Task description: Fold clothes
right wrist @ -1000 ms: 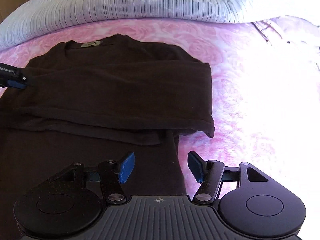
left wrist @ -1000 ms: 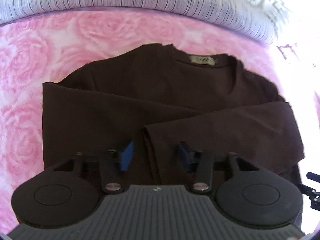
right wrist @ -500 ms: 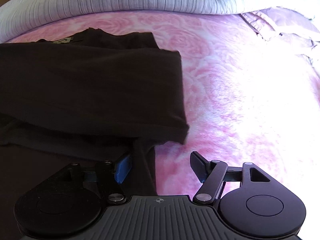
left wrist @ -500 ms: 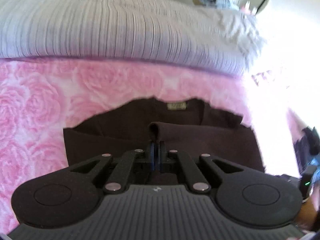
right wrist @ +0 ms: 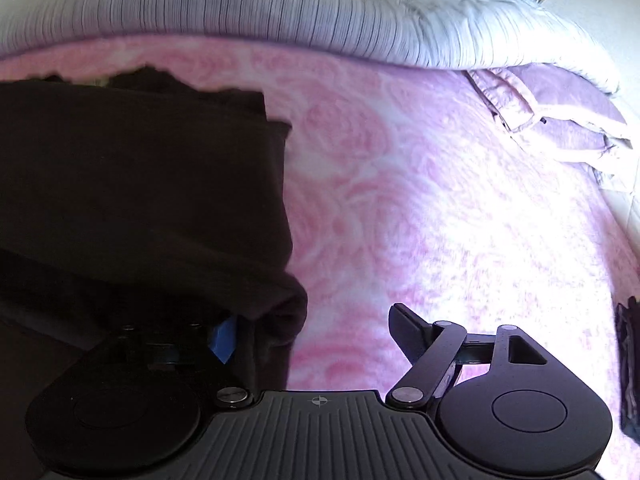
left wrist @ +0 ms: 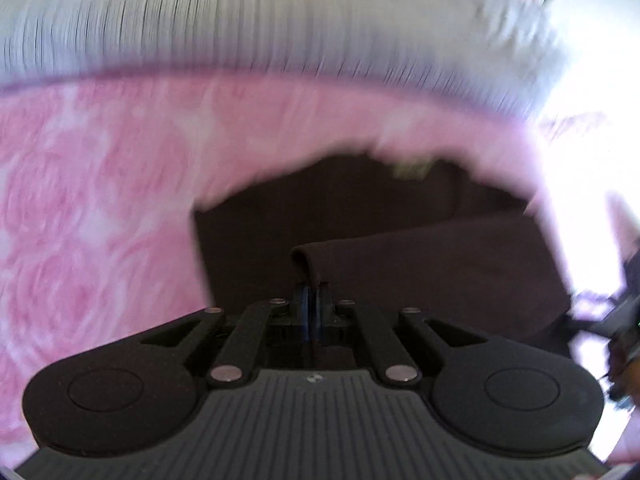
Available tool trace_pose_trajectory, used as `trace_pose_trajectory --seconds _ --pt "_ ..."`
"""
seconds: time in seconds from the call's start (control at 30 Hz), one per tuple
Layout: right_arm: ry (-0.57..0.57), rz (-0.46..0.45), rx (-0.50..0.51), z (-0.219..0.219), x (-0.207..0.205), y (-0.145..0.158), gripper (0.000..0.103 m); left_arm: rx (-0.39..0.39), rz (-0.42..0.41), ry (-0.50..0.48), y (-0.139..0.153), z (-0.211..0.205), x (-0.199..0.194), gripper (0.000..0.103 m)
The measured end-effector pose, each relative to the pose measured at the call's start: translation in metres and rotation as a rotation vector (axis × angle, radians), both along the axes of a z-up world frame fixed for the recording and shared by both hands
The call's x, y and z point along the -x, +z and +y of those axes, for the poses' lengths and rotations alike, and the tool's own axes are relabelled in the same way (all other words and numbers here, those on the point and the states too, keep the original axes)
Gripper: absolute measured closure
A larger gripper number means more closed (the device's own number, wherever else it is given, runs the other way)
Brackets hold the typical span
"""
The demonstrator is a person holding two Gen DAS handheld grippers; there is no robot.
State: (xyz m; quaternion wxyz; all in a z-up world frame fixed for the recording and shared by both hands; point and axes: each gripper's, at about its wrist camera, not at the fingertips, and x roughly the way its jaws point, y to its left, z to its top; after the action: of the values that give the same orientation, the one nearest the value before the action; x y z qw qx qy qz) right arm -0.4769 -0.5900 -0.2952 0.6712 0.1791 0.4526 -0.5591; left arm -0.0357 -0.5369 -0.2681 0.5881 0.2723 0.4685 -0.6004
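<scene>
Pink rose-patterned bedding (right wrist: 420, 208) covers the bed and carries every item in view. One grey striped duvet (right wrist: 240, 12) lies bunched along the far edge of the bed. One lilac garment (right wrist: 560, 120) lies crumpled on the bedding at the far right, well apart from the work. One dark brown sweater (left wrist: 360, 216) lies on the bedding, collar away from the cameras; a pale label (left wrist: 412, 168) shows at the neckline, blurred in the left wrist view.

Left gripper (left wrist: 311, 300): pitched steeply down over the sweater's near part. Its jaws are together, clamped on a fold of the brown fabric, which rises in a small rounded ridge directly beyond the blue pads (left wrist: 305, 304). A folded band of the sweater runs from that ridge toward the right edge of the garment.

Right gripper (right wrist: 312, 332): also pitched down, at the sweater's right-hand folded corner (right wrist: 276, 308). Its jaws stand wide apart and are opening. The corner drapes over the left finger, beside its blue pad (right wrist: 222, 340); the right finger (right wrist: 408, 328) stands clear over bare bedding. Nothing is pinched between them.

Two grippers are counted, one in each wrist view. No containers are present.
</scene>
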Motion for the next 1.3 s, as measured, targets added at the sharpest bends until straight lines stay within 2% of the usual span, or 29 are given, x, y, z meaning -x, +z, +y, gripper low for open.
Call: trace_pose_trajectory --seconds 0.07,0.2,0.43,0.53,0.63,0.77,0.87,1.0,1.03,1.1,1.23,1.3 --pt "-0.024 -0.021 -0.019 0.001 0.005 0.001 0.026 -0.071 -0.025 -0.021 -0.020 0.002 -0.001 0.102" --pt "-0.045 -0.014 -0.025 0.007 0.016 0.004 0.026 -0.115 -0.048 -0.069 -0.036 0.007 0.005 0.102" --pt "-0.108 -0.046 -0.067 0.015 0.036 0.010 0.026 -0.106 -0.133 -0.114 -0.035 0.000 0.012 0.100" --pt "-0.100 -0.108 -0.049 0.026 0.032 0.032 0.026 -0.110 -0.125 -0.130 -0.034 0.000 0.013 0.101" --pt "-0.020 -0.224 0.014 0.031 0.022 0.057 0.026 -0.112 -0.114 -0.162 -0.029 0.005 0.017 0.102" --pt "0.049 -0.373 0.005 -0.011 0.008 0.065 0.027 -0.106 -0.093 -0.131 -0.028 0.011 0.013 0.102" --pt "0.073 -0.467 -0.033 -0.066 -0.003 0.058 0.046 -0.102 -0.096 -0.123 -0.030 0.011 0.014 0.102" --pt "0.010 -0.516 -0.145 -0.137 -0.016 0.033 0.049 -0.095 -0.089 -0.110 -0.034 0.011 0.015 0.102" --pt "-0.017 -0.502 -0.190 -0.151 -0.018 0.023 0.060 -0.092 -0.083 -0.104 -0.034 0.012 0.014 0.102" --pt "-0.034 -0.473 -0.240 -0.169 -0.021 0.011 0.097 -0.084 -0.072 -0.096 -0.035 0.014 0.013 0.102" --pt "0.092 -0.448 -0.086 -0.180 -0.037 0.030 0.098 -0.074 -0.077 -0.115 -0.039 0.015 0.013 0.102" --pt "0.081 -0.474 -0.022 -0.186 -0.034 0.036 0.098 -0.069 -0.072 -0.115 -0.042 0.016 0.012 0.102"
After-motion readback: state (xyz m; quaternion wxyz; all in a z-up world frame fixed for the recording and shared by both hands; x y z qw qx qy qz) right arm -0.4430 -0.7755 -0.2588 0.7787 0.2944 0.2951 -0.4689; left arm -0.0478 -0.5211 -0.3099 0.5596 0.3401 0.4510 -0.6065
